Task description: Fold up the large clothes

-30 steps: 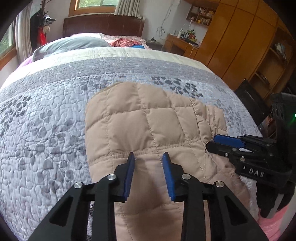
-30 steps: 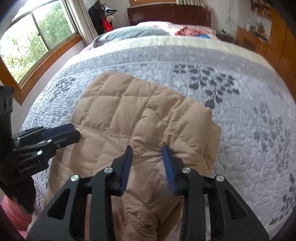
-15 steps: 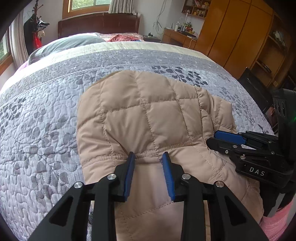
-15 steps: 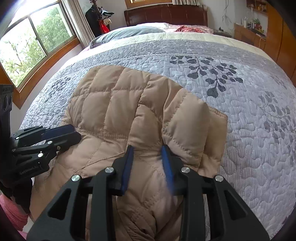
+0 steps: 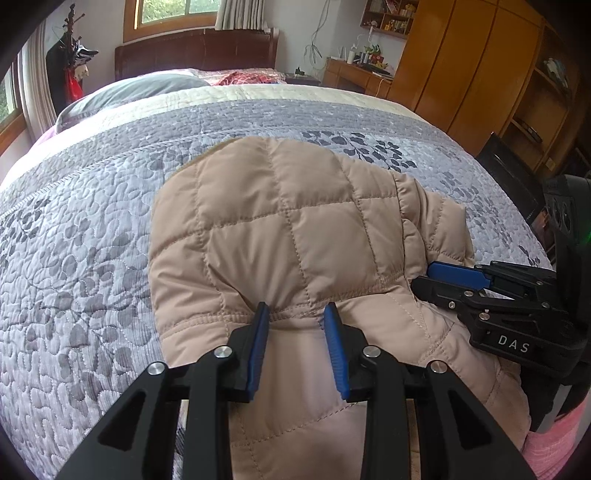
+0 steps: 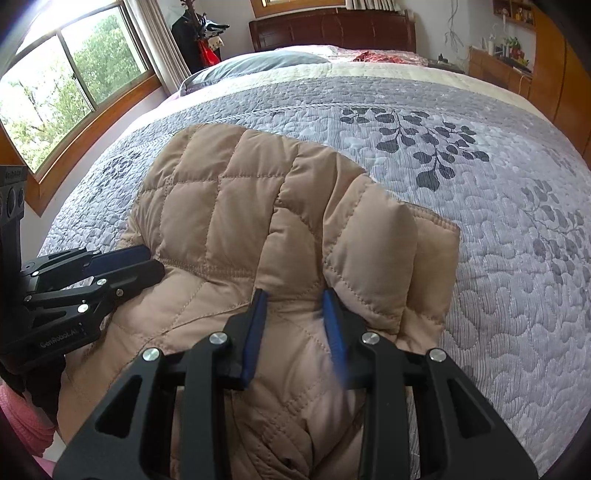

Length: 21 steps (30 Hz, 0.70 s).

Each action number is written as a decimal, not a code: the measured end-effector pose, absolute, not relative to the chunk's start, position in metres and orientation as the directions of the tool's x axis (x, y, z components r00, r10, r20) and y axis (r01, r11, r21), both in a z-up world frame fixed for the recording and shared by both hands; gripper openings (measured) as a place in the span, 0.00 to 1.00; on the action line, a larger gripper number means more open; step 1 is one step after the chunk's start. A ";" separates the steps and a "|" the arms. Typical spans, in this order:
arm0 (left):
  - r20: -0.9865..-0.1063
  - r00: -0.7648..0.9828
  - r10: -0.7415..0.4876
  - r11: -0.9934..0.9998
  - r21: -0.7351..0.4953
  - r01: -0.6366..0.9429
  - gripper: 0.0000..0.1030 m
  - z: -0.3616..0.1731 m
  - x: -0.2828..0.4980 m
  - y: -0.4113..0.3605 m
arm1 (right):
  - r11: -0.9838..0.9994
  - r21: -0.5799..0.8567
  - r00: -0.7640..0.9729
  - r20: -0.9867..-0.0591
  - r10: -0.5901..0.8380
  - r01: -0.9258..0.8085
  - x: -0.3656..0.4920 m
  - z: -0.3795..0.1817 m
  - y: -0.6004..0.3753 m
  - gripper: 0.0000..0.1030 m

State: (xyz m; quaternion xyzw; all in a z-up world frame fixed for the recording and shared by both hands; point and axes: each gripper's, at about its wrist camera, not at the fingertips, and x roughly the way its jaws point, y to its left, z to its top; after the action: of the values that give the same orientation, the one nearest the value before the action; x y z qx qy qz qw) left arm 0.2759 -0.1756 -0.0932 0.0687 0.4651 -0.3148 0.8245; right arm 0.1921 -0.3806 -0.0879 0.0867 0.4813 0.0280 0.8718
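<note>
Left wrist view, left gripper [image 5: 297,314] and right gripper [image 6: 293,299] clenching tan jacket [image 5: 280,229], lower part cut off

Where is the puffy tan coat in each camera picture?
Left wrist view: the puffy tan coat fills the middle, on the grey bedspread, with the left gripper closed on its fold.
Right wrist view: the coat sits middle-left, pinched by the right gripper.
Shared landmark: the dark wooden headboard at the far end.

The jacket [image 5: 295,236] lies on the bed [image 5: 92,258], pillow [image 5: 129,92] and headboard [image 5: 192,61] behind.
</note>
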 end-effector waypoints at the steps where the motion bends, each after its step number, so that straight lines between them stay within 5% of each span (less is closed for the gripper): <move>1: -0.810 0.370 -0.455 0.792 -0.178 0.584 0.31 -0.093 0.276 -0.176 | 0.983 0.179 0.536 -0.834 0.133 0.035 0.192 -0.088 -0.381 0.30; 21: -0.792 0.416 -0.448 0.801 -0.148 0.580 0.31 -0.082 0.266 -0.170 | 0.979 0.199 0.550 -0.824 0.137 0.053 0.186 -0.073 -0.379 0.32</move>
State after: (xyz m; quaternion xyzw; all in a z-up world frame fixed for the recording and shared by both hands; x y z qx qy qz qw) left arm 0.2664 -0.1704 -0.0821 0.0744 0.4451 -0.3065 0.8381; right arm 0.1861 -0.3792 -0.0733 0.1004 0.4740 0.0241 0.8745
